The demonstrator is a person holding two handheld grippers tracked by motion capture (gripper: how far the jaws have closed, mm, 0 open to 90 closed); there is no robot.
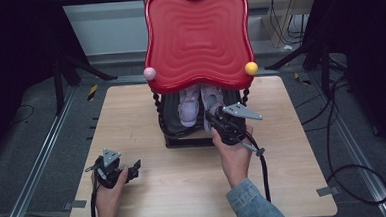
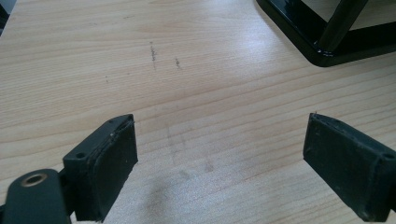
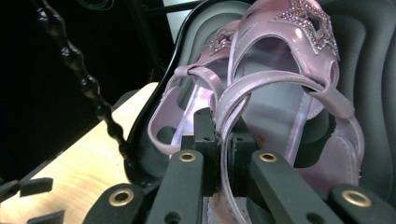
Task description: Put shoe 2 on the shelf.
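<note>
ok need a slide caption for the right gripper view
Right gripper shut on the heel strap of a pink shoe lying in the rack's dark lower tray.

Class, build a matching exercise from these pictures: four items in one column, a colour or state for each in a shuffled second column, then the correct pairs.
1. left gripper
2. right gripper
3. top tray of the stand
4. ball at the tray's right corner

A. yellow
B. shut on the heel of a pink shoe
C. red
D. open over the bare wooden table

Pairs: 1-D, 2-B, 3-C, 4-A
</note>
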